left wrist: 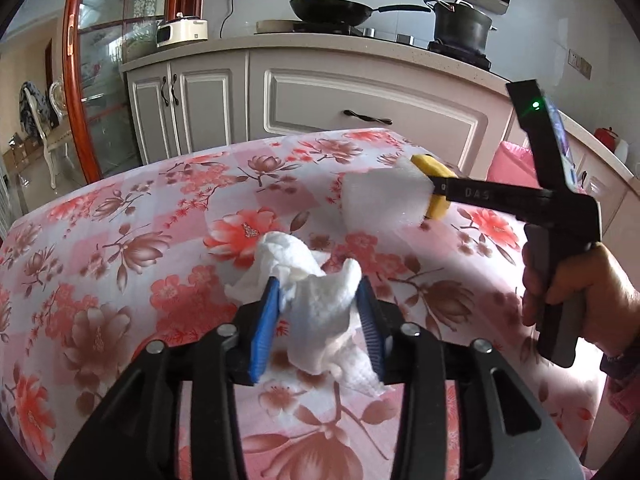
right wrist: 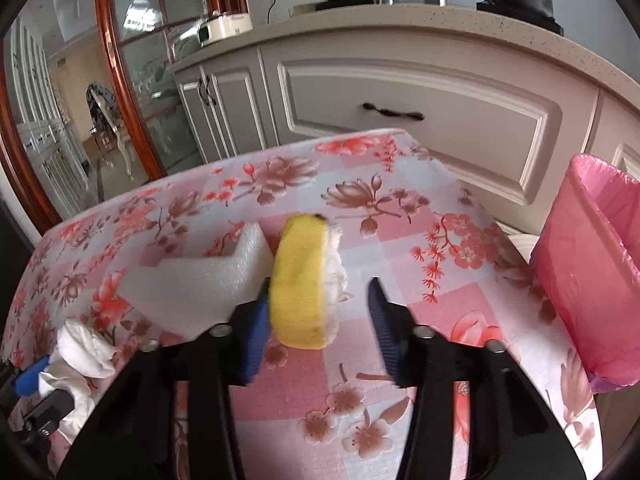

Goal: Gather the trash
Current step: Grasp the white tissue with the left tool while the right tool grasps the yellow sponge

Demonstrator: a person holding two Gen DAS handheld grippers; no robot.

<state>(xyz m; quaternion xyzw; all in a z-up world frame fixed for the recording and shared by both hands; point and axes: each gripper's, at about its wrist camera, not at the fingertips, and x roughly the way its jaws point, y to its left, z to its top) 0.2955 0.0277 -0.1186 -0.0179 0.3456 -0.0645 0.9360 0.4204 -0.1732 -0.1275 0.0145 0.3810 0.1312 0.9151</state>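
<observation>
My left fingers (left wrist: 318, 320) pinch the crumpled tissue (left wrist: 308, 280) just off the counter (right wrist: 400, 216), while my right fingers (right wrist: 320, 316) gape around a yellow sponge (right wrist: 304, 280) touching only the left pad, the pink bin (right wrist: 592, 272) off to their right.

Glossy floral plastic tablecloth (left wrist: 120, 208), soft crumpled paper tissue (left wrist: 316, 292), matt white foam piece (right wrist: 192, 276).

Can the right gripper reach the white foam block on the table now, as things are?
Probably not directly. The right gripper is open around a yellow sponge-like piece, and the white foam block lies outside its left finger, so it would need to shift left.
</observation>
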